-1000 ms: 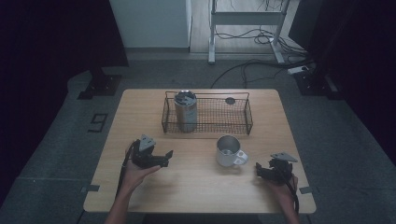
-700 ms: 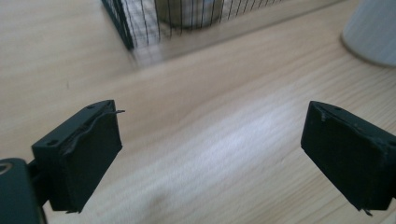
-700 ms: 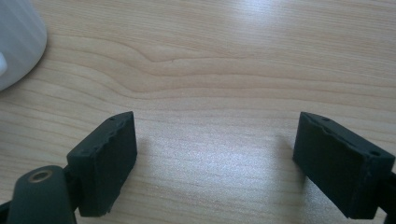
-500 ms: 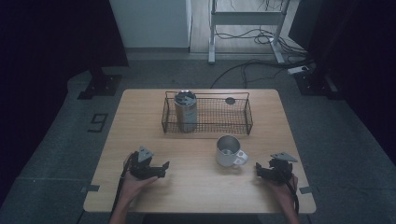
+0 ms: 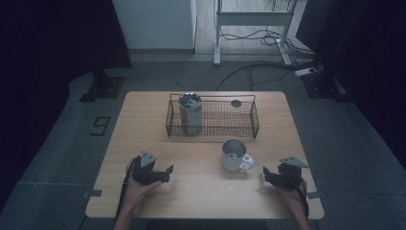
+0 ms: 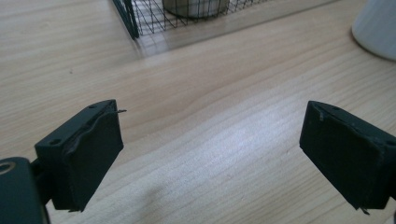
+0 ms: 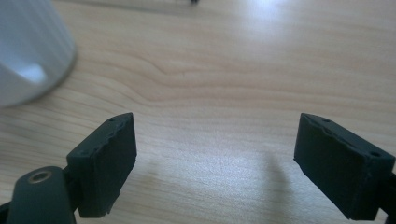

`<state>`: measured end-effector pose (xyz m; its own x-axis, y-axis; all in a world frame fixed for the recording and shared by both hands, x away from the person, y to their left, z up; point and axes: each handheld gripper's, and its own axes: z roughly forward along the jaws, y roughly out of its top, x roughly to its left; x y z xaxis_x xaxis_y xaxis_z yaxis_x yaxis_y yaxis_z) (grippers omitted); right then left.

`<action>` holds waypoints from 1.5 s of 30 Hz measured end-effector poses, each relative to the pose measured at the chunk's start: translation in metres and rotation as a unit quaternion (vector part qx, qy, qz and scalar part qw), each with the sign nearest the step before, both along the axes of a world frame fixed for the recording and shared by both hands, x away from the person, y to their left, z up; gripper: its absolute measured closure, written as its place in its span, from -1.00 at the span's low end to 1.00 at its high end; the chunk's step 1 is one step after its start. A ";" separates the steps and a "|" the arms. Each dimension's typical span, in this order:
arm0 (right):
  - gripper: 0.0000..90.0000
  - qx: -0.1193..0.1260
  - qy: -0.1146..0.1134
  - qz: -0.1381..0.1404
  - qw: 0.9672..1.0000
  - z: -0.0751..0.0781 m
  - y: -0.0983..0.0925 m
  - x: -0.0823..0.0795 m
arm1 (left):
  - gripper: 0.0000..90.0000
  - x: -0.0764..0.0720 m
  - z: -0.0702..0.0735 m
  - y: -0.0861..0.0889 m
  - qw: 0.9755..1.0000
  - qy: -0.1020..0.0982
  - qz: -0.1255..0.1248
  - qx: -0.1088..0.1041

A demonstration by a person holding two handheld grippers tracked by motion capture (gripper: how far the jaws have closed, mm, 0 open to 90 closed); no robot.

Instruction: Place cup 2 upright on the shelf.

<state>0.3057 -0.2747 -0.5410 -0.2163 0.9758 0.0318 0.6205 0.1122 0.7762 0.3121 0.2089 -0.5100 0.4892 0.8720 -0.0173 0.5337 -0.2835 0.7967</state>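
Observation:
My left gripper rests low over the wooden table at the front left, pointing right. Its jaws are open and have just been closing a little, with nothing between them; in the left gripper view bare wood lies between the pads. At the front right my right gripper points left, open and empty. A metal mug stands between the two, nearer the right one; it sits at the upper right in the left gripper view and at the upper left in the right gripper view.
A black wire basket stands at the back of the table, its corner showing in the left gripper view. A steel tumbler stands upright in its left end and a small dark disc lies in it. Beyond the table are floor cables.
My left hand and its gripper have come down and back toward the table's near edge. The right gripper and the mug have stayed in place.

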 end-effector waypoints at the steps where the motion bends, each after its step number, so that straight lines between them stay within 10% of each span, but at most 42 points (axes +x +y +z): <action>1: -0.71 0.003 -0.005 0.001 1.000 0.003 -0.001 -0.001 | -0.86 -0.001 0.002 0.000 1.000 -0.002 -0.001 -0.002; 22: -0.72 0.055 -0.065 0.078 0.993 0.052 0.029 -0.019 | -0.85 -0.003 0.001 -0.006 1.000 0.005 -0.018 -0.003; 45: -0.80 0.064 -0.052 0.135 0.987 0.062 0.069 0.008 | -0.85 -0.005 -0.002 -0.011 1.000 0.014 -0.025 -0.002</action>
